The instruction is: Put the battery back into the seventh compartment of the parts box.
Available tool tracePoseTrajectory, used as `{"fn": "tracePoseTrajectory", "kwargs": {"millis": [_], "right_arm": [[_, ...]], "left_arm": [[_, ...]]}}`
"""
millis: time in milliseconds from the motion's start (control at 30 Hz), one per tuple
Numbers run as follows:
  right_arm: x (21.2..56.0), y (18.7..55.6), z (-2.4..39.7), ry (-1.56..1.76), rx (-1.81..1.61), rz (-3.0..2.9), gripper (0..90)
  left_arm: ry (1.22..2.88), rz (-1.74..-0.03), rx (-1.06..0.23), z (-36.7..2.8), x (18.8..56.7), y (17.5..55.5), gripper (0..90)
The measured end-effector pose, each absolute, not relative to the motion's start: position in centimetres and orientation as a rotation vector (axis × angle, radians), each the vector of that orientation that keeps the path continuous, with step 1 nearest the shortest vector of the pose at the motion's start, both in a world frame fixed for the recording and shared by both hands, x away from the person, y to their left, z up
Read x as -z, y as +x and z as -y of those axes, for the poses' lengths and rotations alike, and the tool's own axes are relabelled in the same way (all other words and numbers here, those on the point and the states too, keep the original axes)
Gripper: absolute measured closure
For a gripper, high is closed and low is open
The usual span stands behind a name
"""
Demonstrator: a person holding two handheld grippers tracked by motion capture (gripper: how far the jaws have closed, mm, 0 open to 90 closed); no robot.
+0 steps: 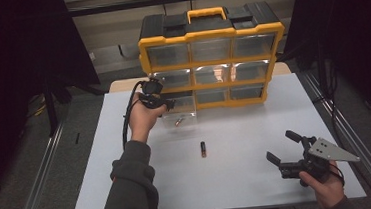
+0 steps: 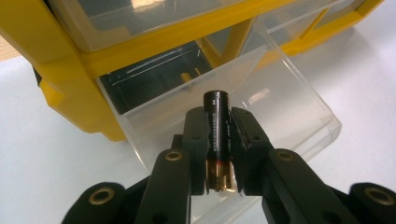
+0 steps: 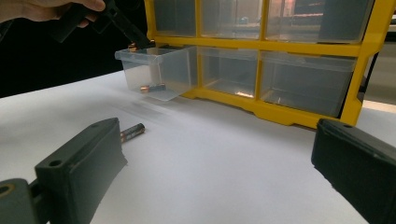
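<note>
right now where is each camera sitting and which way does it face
High view: fixed above the person's side, facing forward and down on the table and yellow drawer organizer; forearms, hands, left gripper and right gripper show.
Left gripper view: rides the left gripper, looking along its jaws shut on a battery above the open clear drawer.
Right gripper view: rides the right gripper, low, facing the organizer between its open jaws; the left hand shows.
Shared: the drawer; a loose battery shows in the high and right gripper views.

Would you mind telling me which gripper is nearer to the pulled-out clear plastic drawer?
Left. The left gripper hovers over the drawer; the right gripper sits far off near the table's front.
</note>
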State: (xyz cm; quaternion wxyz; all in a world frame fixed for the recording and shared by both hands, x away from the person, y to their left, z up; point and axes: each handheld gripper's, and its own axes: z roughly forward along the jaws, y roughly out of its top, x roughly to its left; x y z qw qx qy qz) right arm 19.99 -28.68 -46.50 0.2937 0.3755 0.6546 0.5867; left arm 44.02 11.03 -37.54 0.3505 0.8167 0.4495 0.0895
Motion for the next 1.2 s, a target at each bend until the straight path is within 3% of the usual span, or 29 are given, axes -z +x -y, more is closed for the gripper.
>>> {"fn": "tracePoseTrajectory", "kwargs": {"millis": [100, 233, 700, 967, 1200], "right_arm": [[46.5, 20.0, 28.7, 1.0, -1.563, -1.744, 1.9], [46.5, 20.0, 28.7, 1.006, -1.565, -1.74, 1.9], [46.5, 20.0, 28.8, 0.999, -1.558, -1.746, 1.9], [46.5, 20.0, 28.7, 1.0, -1.558, -1.745, 1.9], [46.5, 20.0, 28.7, 0.998, -1.556, -1.742, 2.0]], "left_arm": [[2.151, -1.151, -0.248, -11.3, 37.6, 44.2, 77.3], [2.127, -1.131, -0.237, -11.5, 37.5, 43.9, 63.2], [2.111, -1.009, -0.171, -11.3, 36.3, 41.0, 38.0], [2.137, -0.928, -0.153, -10.4, 36.3, 39.3, 26.3], [2.155, -0.901, -0.131, -9.1, 37.5, 38.1, 24.2]]}}
